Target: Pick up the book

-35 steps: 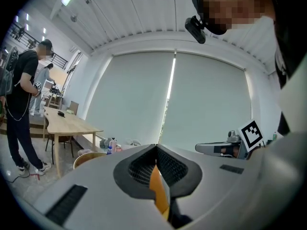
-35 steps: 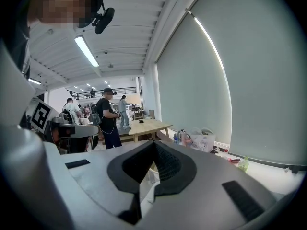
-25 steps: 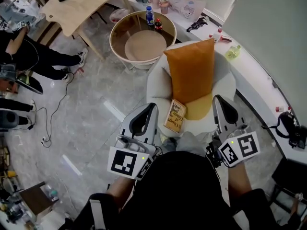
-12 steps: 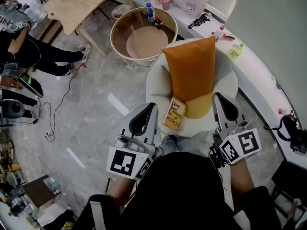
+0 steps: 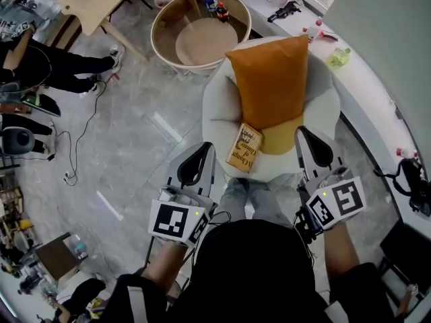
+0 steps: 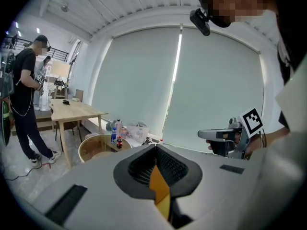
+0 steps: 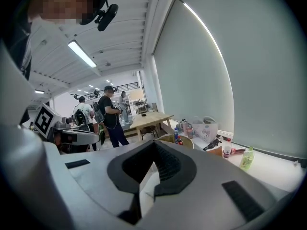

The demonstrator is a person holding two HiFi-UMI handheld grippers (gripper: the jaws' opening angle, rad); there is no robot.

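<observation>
The book (image 5: 244,147), yellow with dark lettering, lies flat on the front of a white round armchair's seat (image 5: 217,116), at the foot of an upright orange cushion (image 5: 269,83). My left gripper (image 5: 200,148) hangs just left of the book and short of the chair's front edge, jaws shut and empty. My right gripper (image 5: 308,134) hovers over the seat's right front edge, right of the book, also shut on nothing. In the left gripper view the closed left gripper (image 6: 156,147) shows a sliver of orange through its slot. The right gripper view shows the right gripper (image 7: 153,143) with its jaws together.
Beyond the chair stands a round wooden tub table (image 5: 202,29) with two bottles (image 5: 214,0). A long white counter (image 5: 367,86) with small items curves along the right. A person (image 5: 40,66) stands at the left, near cables (image 5: 81,153) on the grey floor.
Both grippers have sunk a little and tipped downward, still side by side. The chair and book sit slightly higher in the head view. The jaws stay shut.
</observation>
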